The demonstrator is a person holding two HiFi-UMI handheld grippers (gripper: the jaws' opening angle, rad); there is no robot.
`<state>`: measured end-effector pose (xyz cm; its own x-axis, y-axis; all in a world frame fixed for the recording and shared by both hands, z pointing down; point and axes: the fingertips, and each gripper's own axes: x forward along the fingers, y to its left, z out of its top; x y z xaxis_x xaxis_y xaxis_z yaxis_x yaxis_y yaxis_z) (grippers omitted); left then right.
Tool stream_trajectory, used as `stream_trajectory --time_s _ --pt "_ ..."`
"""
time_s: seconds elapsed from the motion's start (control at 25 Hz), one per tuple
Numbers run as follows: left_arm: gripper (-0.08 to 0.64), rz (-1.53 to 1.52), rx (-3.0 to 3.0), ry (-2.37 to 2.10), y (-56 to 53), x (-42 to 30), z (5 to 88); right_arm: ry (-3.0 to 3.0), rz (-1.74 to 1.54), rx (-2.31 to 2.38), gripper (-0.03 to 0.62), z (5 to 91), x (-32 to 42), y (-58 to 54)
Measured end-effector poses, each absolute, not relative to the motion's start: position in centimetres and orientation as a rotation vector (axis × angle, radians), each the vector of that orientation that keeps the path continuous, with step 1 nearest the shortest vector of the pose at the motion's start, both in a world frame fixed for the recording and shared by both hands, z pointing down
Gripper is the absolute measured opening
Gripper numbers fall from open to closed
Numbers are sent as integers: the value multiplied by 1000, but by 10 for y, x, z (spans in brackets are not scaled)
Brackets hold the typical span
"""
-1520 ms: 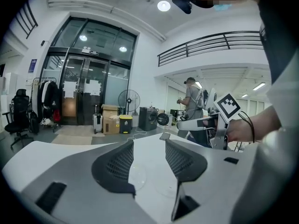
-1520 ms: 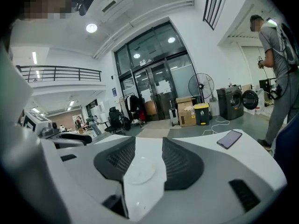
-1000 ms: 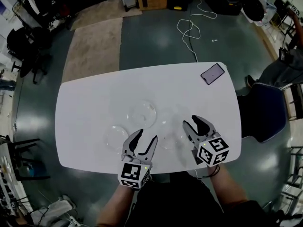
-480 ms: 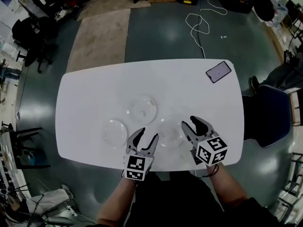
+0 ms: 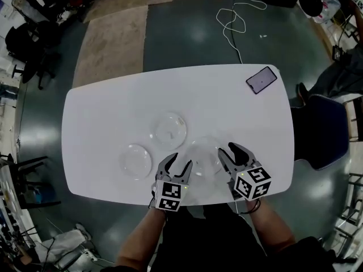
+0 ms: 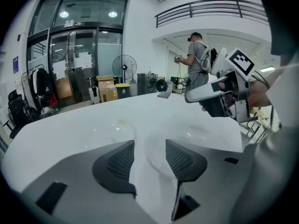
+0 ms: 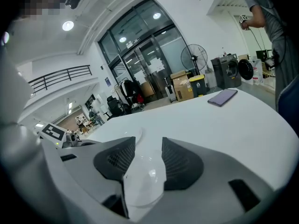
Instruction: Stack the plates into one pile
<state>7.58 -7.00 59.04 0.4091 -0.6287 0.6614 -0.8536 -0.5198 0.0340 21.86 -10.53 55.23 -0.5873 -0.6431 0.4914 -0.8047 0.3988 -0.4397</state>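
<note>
Though all three plates are clear and hard to pick out against the white table (image 5: 108, 112), their round rims catch glints of light. None is stacked. All lie well apart from the phone (image 5: 261, 79), which rests flat at the table's far right corner. The first plate (image 5: 170, 130) lies nearest the phone, about mid-table. The second plate (image 5: 136, 161) is the farthest from the phone, toward the near left. The third plate (image 5: 203, 156) lies near the front edge, straight toward the person from the phone, between the two grippers.

The left gripper (image 5: 178, 163) has its jaws spread, holding nothing, with bare tabletop and a faint plate rim showing in the gap. The right gripper (image 5: 228, 150) is also spread wide, and the third plate's shallow, glossy edge shows low in its gap; whether the jaws touch it cannot be told.

The tabletop is smooth, with rounded corners. Beyond the phone, a dark grey floor carries a looped white cable (image 5: 233, 17) and a tan rug (image 5: 110, 44).
</note>
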Motion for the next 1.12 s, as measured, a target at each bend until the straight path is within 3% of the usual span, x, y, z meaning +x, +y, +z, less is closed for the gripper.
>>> stream_trajectory --time_s 1.12 --pt "221 907 2274 -1170 -69 81 634 -2215 1091 1396 183 603 217 -73"
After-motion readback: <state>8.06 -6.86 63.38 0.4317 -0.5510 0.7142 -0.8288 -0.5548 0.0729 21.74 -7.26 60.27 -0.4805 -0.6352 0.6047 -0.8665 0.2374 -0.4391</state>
